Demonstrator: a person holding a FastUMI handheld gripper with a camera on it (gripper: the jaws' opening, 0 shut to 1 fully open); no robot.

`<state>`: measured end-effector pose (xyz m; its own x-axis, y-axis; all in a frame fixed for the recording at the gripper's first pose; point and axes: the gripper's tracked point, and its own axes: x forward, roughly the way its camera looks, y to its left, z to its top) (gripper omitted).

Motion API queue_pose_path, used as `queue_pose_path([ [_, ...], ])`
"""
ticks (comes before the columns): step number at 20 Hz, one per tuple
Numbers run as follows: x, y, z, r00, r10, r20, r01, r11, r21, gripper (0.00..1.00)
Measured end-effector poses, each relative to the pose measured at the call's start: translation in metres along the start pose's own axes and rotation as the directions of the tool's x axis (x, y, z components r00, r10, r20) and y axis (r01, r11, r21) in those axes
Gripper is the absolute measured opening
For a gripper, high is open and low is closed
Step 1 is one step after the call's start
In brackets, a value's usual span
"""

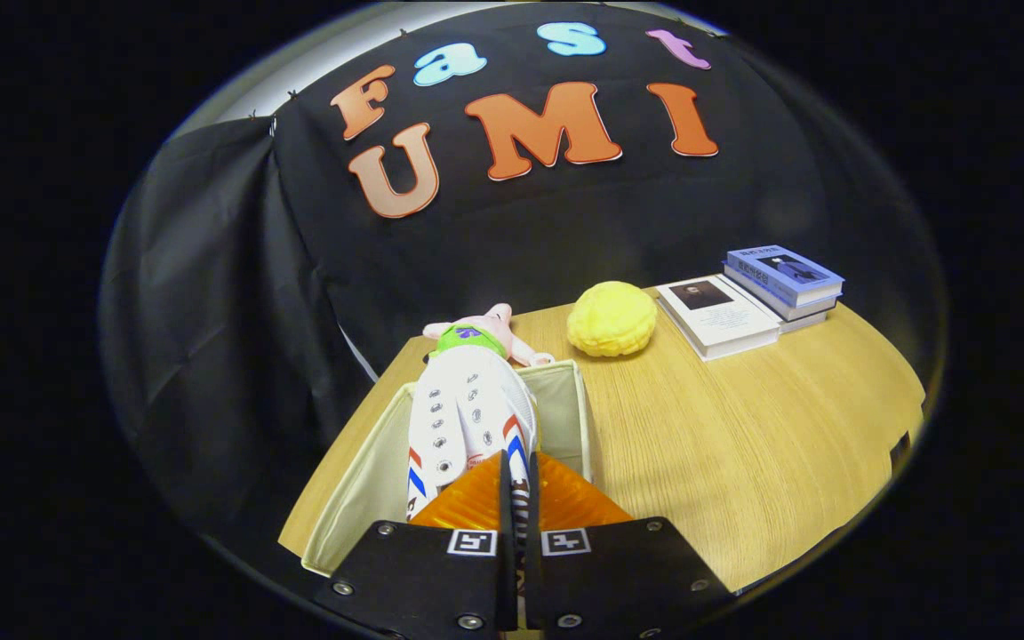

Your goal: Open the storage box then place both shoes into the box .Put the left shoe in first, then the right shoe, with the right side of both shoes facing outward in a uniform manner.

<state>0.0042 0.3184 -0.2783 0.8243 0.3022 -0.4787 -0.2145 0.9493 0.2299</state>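
Over the open storage box (565,400) on a wooden table (743,462), the hand-held gripper (519,484) hangs with its two fingers drawn almost together, pinching a thin edge of a white shoe (468,418) between them. Both fingers press on that edge, at what looks like the heel end, though the exact part is hidden by the fingers themselves. From there the shoe stretches away toward 12 o'clock, its row of eyelets facing up and red and blue stripes showing on the side nearest the fingers, at about 11 o'clock from the tips. It sits inside the pale fabric walls of the box, which spread to either side of the fingers and lie directly beneath them. Whether the shoe rests on the box floor or hangs clear of it cannot be told.

Just beyond the toe, at 12 o'clock, a pink plush toy (485,333) in a green top lies on the table against the far wall of the box. A yellow, bumpy round cushion (612,318) sits at 1 o'clock, near the box but apart from it. Farther out, toward 2 o'clock, books (748,302) lie near the table's far edge, one flat beside a small stack.
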Motion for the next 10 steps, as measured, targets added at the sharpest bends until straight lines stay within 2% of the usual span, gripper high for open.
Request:
queue_pose_path([
  [4,-0.003,0.000,-0.013,0.999,-0.004,-0.032,0.005,1.000,0.013,0.04],
  [6,-0.009,0.008,-0.007,1.000,0.024,-0.014,-0.024,0.999,0.026,0.11],
  [7,-0.012,0.006,0.005,1.000,0.007,0.018,-0.007,1.000,0.015,0.25],
  [8,-0.013,0.001,0.013,0.999,-0.015,0.043,0.016,1.000,-0.018,0.30],
  [10,-0.021,-0.001,0.027,0.998,-0.017,0.062,0.022,0.996,-0.082,0.60],
])
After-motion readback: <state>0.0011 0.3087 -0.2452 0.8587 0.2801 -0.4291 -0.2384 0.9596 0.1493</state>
